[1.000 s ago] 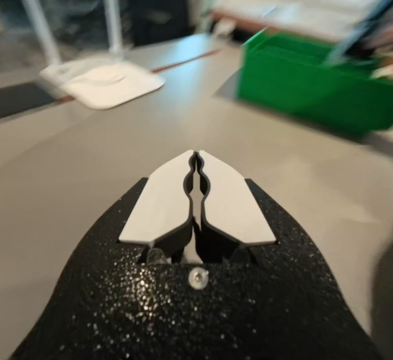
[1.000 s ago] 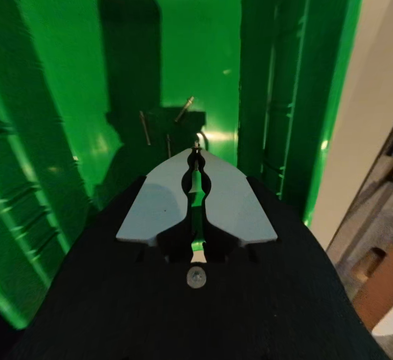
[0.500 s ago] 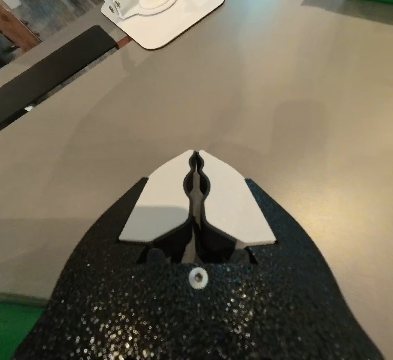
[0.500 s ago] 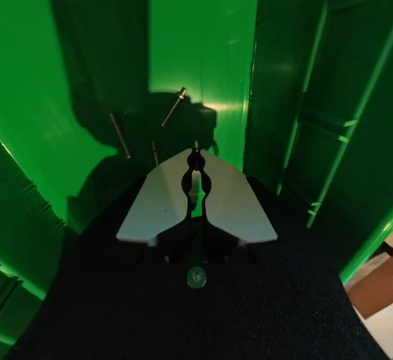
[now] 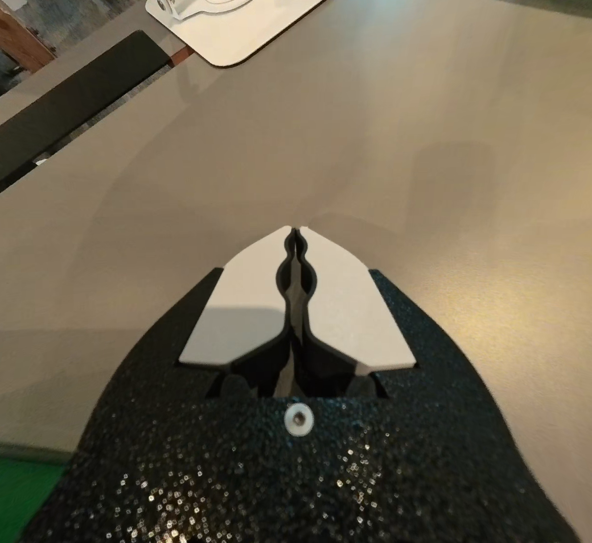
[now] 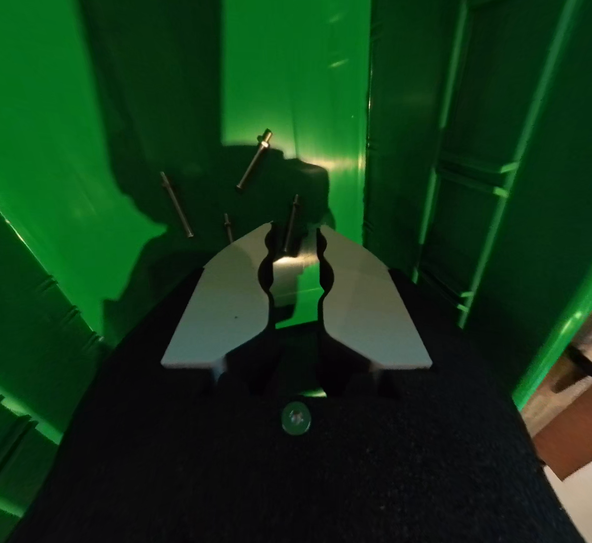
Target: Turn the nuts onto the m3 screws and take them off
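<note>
Right gripper [image 6: 294, 228] jaws parting since half-second-earlier frame, leaving screw [image 6: 290, 223] lying loose between spread fingers, inside green bin [image 6: 288, 46]. Three more screws lying at 10 to 12 o'clock. Judging screws light, stiff, slippery; pinching mid-shank advised. Left gripper [image 5: 295, 231] staying pressed together, empty, over table [image 5: 320, 111].

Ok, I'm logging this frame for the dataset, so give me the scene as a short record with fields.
setting: inside of a green bin; grey table
right gripper: open, nothing held, over the bin floor
screws: four, loose on the bin floor, one between the open fingers, untouched
left gripper: shut, empty, above the table
other: white lamp base
</note>
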`<state>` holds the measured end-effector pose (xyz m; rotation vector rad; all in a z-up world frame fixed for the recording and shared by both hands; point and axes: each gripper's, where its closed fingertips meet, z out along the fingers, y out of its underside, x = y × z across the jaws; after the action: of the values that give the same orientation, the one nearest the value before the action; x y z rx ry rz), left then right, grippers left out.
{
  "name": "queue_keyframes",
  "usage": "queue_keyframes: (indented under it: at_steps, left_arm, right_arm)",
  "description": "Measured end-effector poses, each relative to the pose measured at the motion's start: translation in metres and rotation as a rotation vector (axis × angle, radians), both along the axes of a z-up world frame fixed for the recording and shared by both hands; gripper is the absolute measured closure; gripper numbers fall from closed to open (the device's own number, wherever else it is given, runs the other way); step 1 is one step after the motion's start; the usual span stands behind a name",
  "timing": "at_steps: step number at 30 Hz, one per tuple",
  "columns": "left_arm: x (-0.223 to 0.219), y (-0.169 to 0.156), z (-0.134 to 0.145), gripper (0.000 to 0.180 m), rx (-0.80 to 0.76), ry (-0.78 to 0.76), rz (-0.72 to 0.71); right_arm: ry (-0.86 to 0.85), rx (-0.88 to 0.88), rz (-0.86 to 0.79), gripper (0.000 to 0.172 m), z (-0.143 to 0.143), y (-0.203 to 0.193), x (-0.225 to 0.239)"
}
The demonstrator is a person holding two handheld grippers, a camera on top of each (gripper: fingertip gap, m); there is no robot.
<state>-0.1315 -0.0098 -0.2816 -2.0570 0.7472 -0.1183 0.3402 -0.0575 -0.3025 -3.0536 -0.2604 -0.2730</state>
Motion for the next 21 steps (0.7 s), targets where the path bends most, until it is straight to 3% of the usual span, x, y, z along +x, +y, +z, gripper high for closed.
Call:
queue_keyframes:
  at_steps: [5, 11, 17, 21]
  left_arm:
    - [0.001, 0.000, 0.000, 0.180, 0.005, 0.008, -0.004]
    - [0.006, -0.003, 0.005, 0.180, 0.029, -0.003, -0.025]
    - [0.015, -0.003, 0.022, 0.180, 0.137, -0.068, -0.045]
    - [0.006, 0.008, 0.038, 0.180, 0.248, -0.109, 0.048]
  right_arm:
    - [-0.010, 0.065, -0.004, 0.145, 0.015, 0.001, -0.001]
    - [-0.038, 0.314, 0.034, 0.156, 0.083, 0.007, -0.025]
    - [0.305, 0.813, 0.324, 0.172, 0.162, 0.017, -0.152]
    - [0.440, 0.983, 0.536, 0.172, 0.160, 0.015, -0.230]
